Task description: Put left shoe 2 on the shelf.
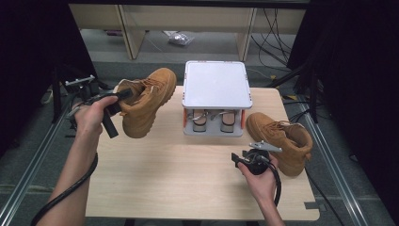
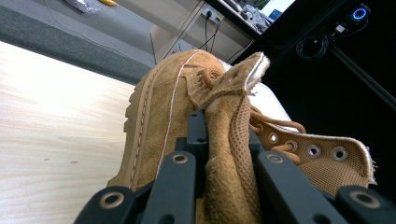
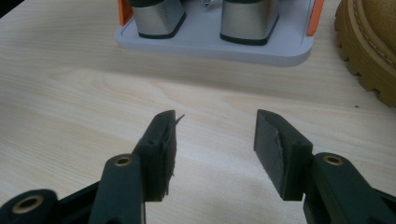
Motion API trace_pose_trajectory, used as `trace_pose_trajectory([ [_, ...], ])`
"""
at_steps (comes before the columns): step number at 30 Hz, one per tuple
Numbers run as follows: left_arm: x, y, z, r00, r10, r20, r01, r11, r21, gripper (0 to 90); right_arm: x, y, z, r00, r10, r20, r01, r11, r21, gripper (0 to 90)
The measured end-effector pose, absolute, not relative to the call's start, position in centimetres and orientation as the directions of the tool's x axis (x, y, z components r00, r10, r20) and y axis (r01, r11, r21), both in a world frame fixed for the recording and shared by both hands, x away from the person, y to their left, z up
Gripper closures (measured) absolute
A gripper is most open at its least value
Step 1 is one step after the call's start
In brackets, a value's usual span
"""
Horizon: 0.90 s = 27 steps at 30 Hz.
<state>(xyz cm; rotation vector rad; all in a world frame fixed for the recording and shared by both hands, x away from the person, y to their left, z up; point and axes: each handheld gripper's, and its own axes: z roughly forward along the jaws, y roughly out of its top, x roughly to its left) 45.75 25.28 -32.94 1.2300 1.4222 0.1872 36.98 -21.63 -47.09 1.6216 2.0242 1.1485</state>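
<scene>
Pale wooden table (image 1: pixel 188 179), dark floor around. White and grey stand (image 1: pixel 216 84) at the far middle. Tan boot (image 1: pixel 146 101) lifted over the left edge, collar pinched in left gripper (image 2: pixel 226 140). Second boot (image 1: pixel 282 141) resting right. Right gripper (image 3: pixel 215 140) gaping empty above the tabletop.

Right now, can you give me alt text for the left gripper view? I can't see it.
The left gripper's black fingers pinch the collar of a tan suede boot, seen from behind its heel. The boot's lugged sole faces a pale wooden table at the left, and its laces and eyelets spread to the right.
</scene>
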Motion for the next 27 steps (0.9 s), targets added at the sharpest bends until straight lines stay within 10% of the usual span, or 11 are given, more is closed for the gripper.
trace_pose_trajectory([
  [27, 46.8, 24.2, -30.9, 0.267, 0.72, -0.641, 0.531, 0.445, 0.721, 81.5, 37.0, -21.6, -47.3, -0.32, 0.916, 0.243, 0.67, 0.038, 0.741, 49.9],
])
